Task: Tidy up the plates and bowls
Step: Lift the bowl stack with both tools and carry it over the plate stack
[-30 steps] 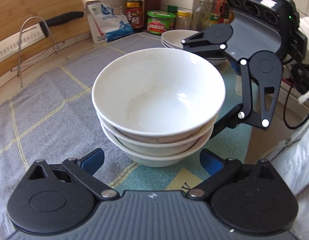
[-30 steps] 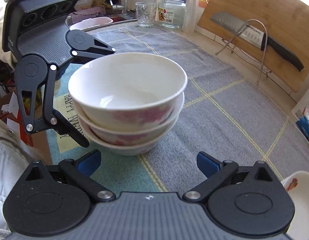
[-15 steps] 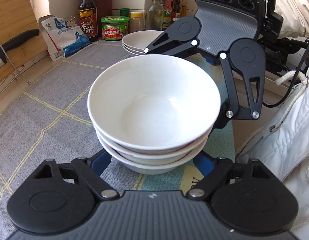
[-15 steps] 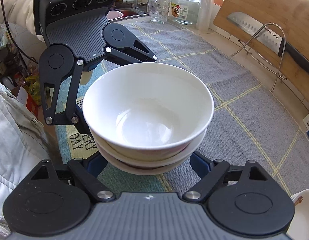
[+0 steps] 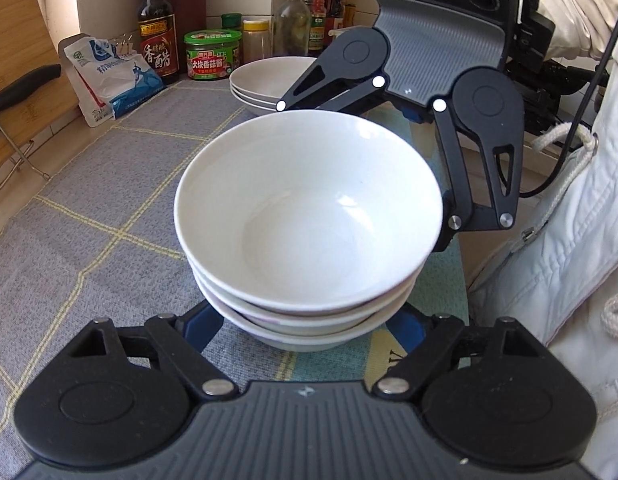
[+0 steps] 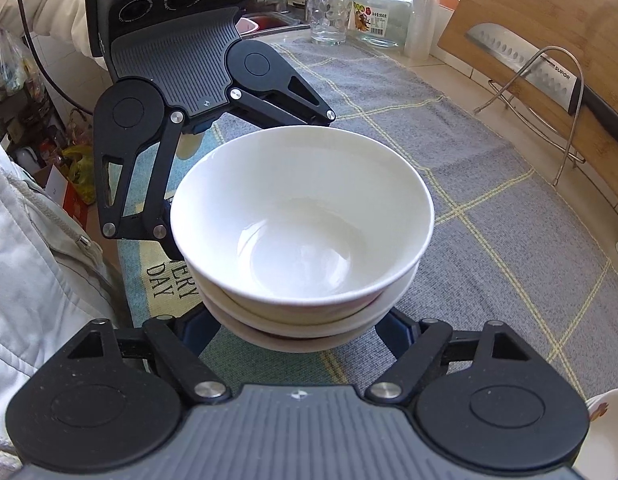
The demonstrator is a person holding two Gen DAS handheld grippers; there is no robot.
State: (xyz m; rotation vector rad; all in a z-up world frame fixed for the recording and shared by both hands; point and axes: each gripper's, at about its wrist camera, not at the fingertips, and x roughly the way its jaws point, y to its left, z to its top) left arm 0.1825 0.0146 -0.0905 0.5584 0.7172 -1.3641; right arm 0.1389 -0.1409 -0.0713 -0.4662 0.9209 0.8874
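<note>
A stack of white bowls (image 5: pixel 309 236) fills the centre of both views, sitting on the grey checked cloth (image 5: pixel 89 220). The left gripper (image 5: pixel 305 326) has its fingers spread wide around the stack's base at lower centre; whether they touch cannot be told. The right gripper (image 6: pixel 299 326) flanks the opposite side likewise, fingers apart. At upper centre of the left view, stacked plates (image 5: pixel 265 80) sit beyond.
</note>
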